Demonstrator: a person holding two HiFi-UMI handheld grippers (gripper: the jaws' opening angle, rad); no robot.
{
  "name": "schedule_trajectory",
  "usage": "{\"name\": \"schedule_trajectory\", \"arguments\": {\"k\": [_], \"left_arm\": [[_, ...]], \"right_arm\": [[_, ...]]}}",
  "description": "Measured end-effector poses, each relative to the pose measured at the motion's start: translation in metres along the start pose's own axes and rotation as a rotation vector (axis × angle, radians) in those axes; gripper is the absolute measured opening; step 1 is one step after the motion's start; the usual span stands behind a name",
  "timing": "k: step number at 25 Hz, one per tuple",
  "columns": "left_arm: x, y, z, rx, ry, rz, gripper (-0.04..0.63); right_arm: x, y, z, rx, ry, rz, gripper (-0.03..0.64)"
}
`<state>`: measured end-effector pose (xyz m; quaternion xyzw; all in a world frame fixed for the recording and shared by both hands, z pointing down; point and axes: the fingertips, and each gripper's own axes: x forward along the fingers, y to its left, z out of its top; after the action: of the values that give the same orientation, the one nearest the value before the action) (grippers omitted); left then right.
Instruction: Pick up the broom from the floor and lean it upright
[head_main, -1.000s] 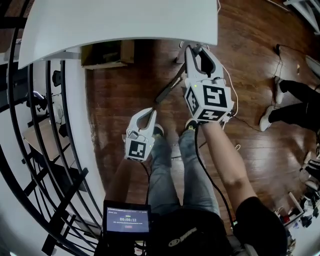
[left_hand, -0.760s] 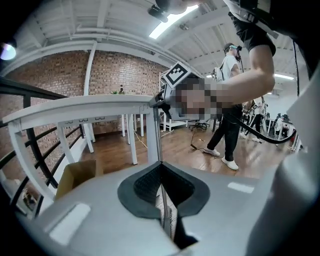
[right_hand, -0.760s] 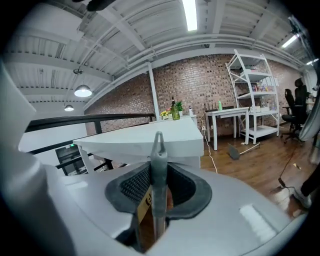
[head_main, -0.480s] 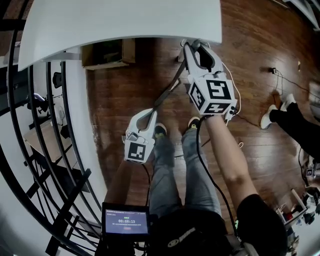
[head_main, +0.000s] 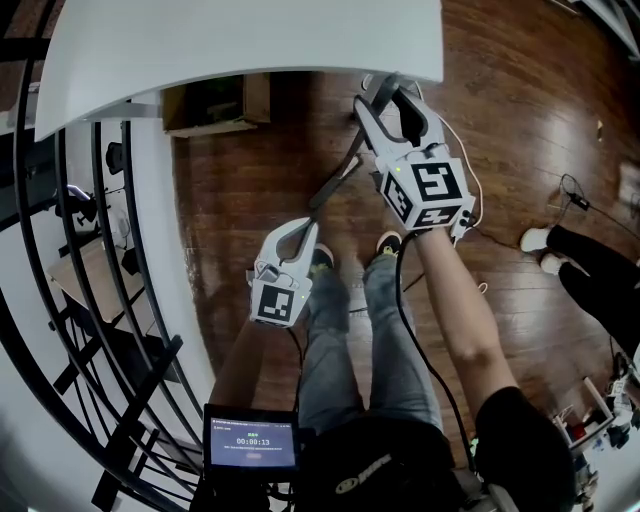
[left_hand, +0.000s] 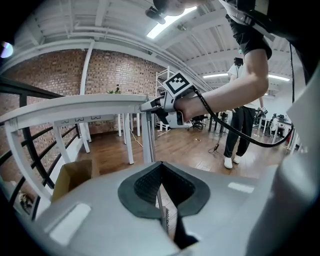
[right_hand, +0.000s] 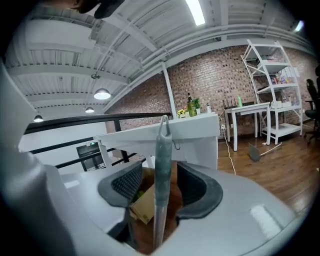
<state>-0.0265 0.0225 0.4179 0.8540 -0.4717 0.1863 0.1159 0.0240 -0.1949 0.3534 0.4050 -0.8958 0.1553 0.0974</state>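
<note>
right gripper (head_main: 384, 95) opening round broom (head_main: 335, 185) top at table (head_main: 250, 40) edge | left gripper (head_main: 300, 228) clamped on shaft below table | risk: top sliding along edge, toppling once unsupported

Both grippers — the left gripper (head_main: 302, 226) and the right gripper (head_main: 388, 94) — are cased in white plastic, lined with dark ribbed pads (right_hand: 126, 184) and topped by a cube (head_main: 425, 195) of black-and-white square markers. A black cable (head_main: 415, 340) is attached to the right one. Blue jeans (head_main: 330, 350) and a black short-sleeved top (head_main: 400, 462) are worn.
</note>
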Motion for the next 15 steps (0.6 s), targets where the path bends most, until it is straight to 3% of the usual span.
{"name": "schedule_trajectory", "arguments": {"k": [11,15], "left_arm": [[-0.006,0.002,0.008,-0.003,-0.01,-0.007,0.011],[-0.03,0.004,0.018,0.007,0.0,0.017,0.011]], "right_arm": [[-0.025,-0.006,-0.021,-0.053,0.024,0.062,0.227],[-0.067,0.003,-0.047,0.002,0.08,0.078,0.225]]}}
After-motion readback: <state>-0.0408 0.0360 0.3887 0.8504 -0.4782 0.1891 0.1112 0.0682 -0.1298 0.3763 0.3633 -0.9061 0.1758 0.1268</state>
